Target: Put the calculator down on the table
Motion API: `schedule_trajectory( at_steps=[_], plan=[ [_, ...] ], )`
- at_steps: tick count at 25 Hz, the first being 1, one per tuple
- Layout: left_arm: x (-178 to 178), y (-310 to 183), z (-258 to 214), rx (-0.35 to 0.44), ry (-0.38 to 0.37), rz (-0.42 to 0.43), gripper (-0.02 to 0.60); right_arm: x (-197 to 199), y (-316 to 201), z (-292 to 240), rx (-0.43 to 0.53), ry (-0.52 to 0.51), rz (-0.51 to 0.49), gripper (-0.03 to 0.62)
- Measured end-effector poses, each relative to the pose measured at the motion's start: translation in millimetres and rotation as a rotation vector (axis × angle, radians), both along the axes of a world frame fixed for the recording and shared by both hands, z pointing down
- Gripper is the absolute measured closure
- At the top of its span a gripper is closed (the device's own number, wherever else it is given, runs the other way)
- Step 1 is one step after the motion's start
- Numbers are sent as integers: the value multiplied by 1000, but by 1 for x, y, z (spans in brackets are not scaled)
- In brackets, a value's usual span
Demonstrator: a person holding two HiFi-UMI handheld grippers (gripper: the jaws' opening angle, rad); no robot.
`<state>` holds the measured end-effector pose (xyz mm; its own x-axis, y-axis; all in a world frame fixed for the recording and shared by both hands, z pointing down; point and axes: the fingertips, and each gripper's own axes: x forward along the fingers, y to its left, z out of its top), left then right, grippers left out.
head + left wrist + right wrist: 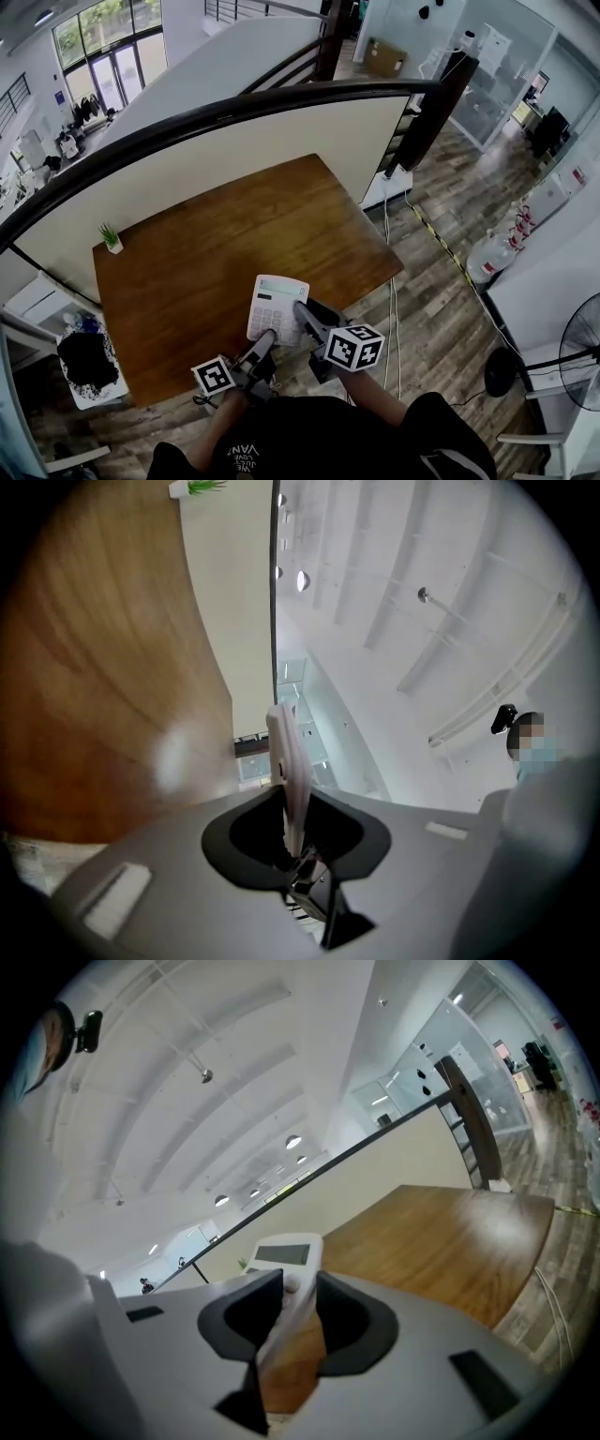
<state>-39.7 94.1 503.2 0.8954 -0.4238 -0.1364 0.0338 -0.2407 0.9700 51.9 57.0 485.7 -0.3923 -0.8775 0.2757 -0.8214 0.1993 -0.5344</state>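
Lower centre: left gripper [264, 339] and right gripper [303, 311] both clamp the calculator [277, 302] over the tabletop's [206, 253] near edge. Best to lower it level and flat before either releases.

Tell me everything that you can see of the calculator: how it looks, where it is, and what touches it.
The calculator is a thin, flat, white rectangle that looks like plastic. It has a grey display window at its far end and rows of pale keys below it. It lies face up over the near edge of the brown wooden table. The left gripper and the right gripper both clamp its near edge. Whether it already rests on the table cannot be told.
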Motion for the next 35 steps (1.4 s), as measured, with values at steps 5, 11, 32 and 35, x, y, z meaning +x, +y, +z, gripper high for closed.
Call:
schedule_trajectory(
  at_steps=[5, 11, 32, 35],
  plan=[
    [-1, -48, 2, -1, 6, 5, 532, -1, -48, 4, -8, 2, 14, 487],
    [3, -90, 9, -24, -6, 11, 532, 3, -89, 14, -34, -4, 22, 487],
    [55, -237, 52, -102, -10, -298, 532, 40, -263, 60, -133, 50, -288, 487],
    [60, -255, 59, -116, -11, -329, 532, 42, -283, 69, -142, 62, -310, 487]
  ],
)
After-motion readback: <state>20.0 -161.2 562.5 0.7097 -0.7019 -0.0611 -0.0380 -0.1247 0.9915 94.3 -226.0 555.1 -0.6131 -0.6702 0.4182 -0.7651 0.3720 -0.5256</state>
